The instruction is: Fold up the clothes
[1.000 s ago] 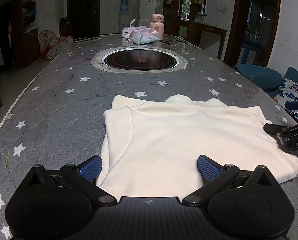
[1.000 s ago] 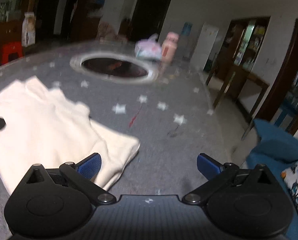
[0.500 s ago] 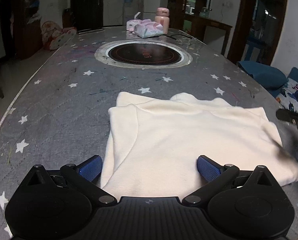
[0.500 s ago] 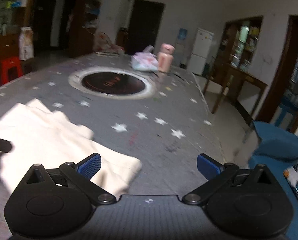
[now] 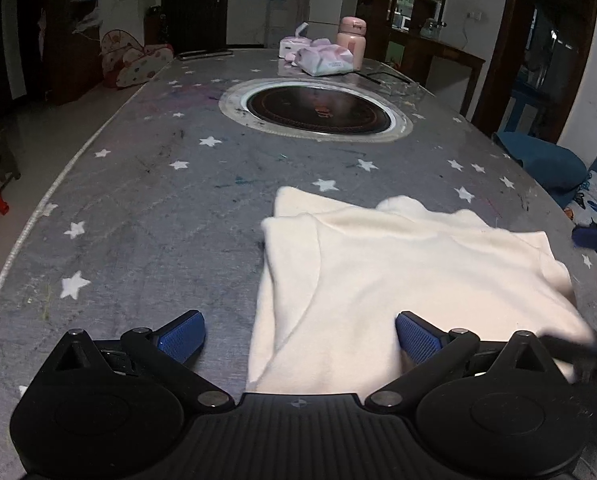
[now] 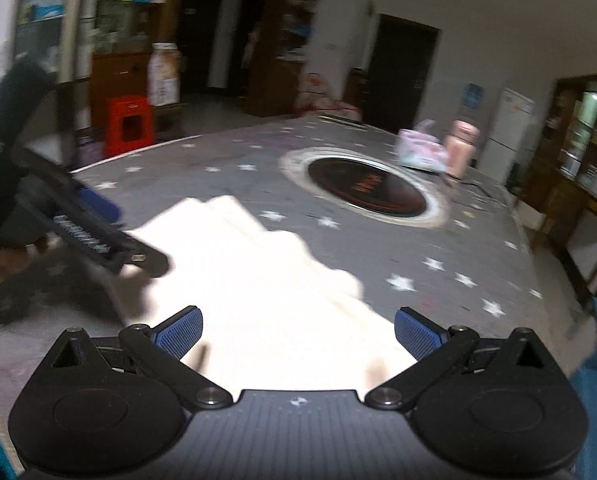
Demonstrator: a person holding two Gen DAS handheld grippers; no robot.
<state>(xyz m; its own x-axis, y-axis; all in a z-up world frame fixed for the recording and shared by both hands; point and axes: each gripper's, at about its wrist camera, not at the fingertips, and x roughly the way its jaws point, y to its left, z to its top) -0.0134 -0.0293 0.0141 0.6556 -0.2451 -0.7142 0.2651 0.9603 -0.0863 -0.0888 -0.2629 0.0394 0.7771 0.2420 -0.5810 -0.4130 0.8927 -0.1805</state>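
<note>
- Cream folded garment (image 5: 410, 276) lying flat on the grey star-printed tablecloth (image 5: 146, 208), on the near half of the table, nearer the right edge than the left.
- Folded into a rough rectangle, long axis running across the left wrist view from left to right; layered fold edges stacked along its left end and far side.
- Far edge facing the round inset cooktop (image 5: 318, 110), well apart from it, with bare cloth between.
- Left gripper (image 5: 298, 336) spread wide, holding nothing; left blue pad (image 5: 180, 336) over bare tablecloth just beside the garment's near-left corner, right blue pad over the cream fabric.
- Contact of either pad with the fabric impossible to tell.
- Right gripper (image 6: 296, 334) likewise wide apart and empty, straddling the near part of the garment (image 6: 258, 292); view motion-blurred and fabric overexposed.
- In the right wrist view, garment stretching diagonally away toward upper left, the left gripper's body entering at its left end.
- In the left wrist view, a blurred dark piece of the right gripper at the garment's near-right corner, one blue fingertip at the far-right frame edge.
- Pink thermos (image 5: 351, 42) and tissue packs (image 5: 325, 61) at the table's far end, beyond the cooktop.
</note>
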